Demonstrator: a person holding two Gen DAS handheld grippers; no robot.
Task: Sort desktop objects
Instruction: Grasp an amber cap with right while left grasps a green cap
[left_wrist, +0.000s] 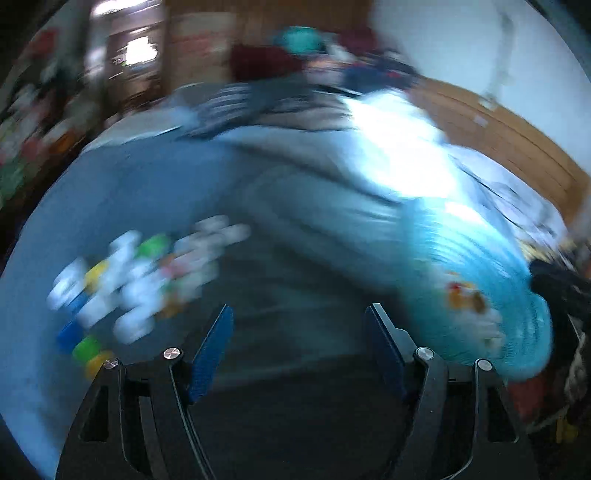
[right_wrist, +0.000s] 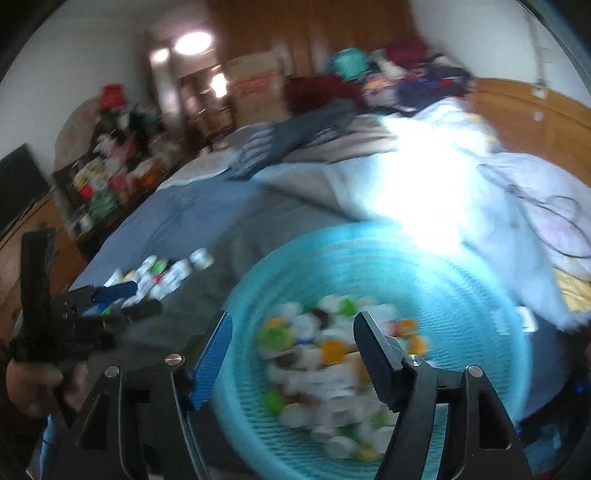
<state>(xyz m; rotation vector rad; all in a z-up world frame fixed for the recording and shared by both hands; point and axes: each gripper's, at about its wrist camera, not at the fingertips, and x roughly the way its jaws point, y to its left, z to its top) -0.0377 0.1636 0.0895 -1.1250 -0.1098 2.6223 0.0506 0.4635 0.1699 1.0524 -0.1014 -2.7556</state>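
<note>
small plastic bottles (left_wrist: 136, 280) with white bodies and coloured caps are seen heaped on the blue-grey bedspread (left_wrist: 155, 184), to the left of the left gripper (left_wrist: 299, 314) in its own blurred view. more of the same bottles (right_wrist: 332, 365) are already piled inside the turquoise woven basket (right_wrist: 461, 295), which is seen just beside the right gripper (right_wrist: 291, 321), its near rim passing under the fingers. the left gripper (right_wrist: 122, 299) is also caught at the left of the right wrist view, over the near end of the heap (right_wrist: 166, 273), with a hand (right_wrist: 33, 384) around its handle.

both pairs of jaws are held apart about half way, and nothing is gripped by either; only bedspread or basket is seen through the gaps.

the bottles are judged to be light, stiff and smooth, so a slip or a roll on the soft bedding is likely if one is nudged. a hold across the white body, below the cap, is advised, with the pads set square to the sides. whether the bottles are full cannot be told. the basket wall is probably flexible, so bottles are better dropped in than pressed.
</note>
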